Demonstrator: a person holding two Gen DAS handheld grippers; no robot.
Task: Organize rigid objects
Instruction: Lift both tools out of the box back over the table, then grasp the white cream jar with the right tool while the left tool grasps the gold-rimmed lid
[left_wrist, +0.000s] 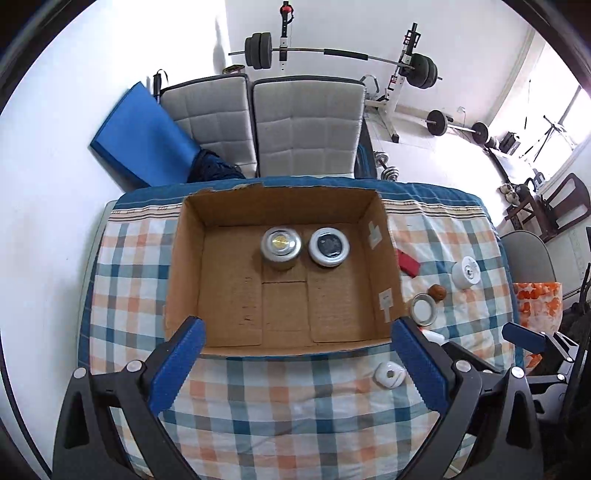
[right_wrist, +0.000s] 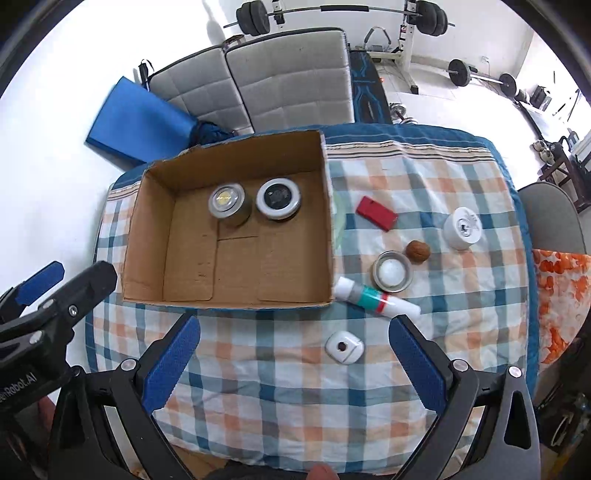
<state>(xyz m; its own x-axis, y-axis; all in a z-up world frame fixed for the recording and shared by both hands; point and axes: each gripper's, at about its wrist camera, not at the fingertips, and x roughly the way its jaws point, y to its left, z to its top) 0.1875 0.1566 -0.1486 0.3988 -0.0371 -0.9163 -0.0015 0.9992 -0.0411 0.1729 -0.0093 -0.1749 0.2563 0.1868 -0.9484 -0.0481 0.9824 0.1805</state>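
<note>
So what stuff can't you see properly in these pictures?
- Tube: in the left wrist view, mostly hidden behind the left gripper's right-hand jaw.
- Red block: in the left wrist view, its near end is cut off by the cardboard box wall.
- Label on the white round tub: too small to read in the right wrist view.
- Table under the checked cloth: covered in both views.

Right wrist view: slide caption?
Open right gripper above white puck; two tins sit in the cardboard box.
</note>
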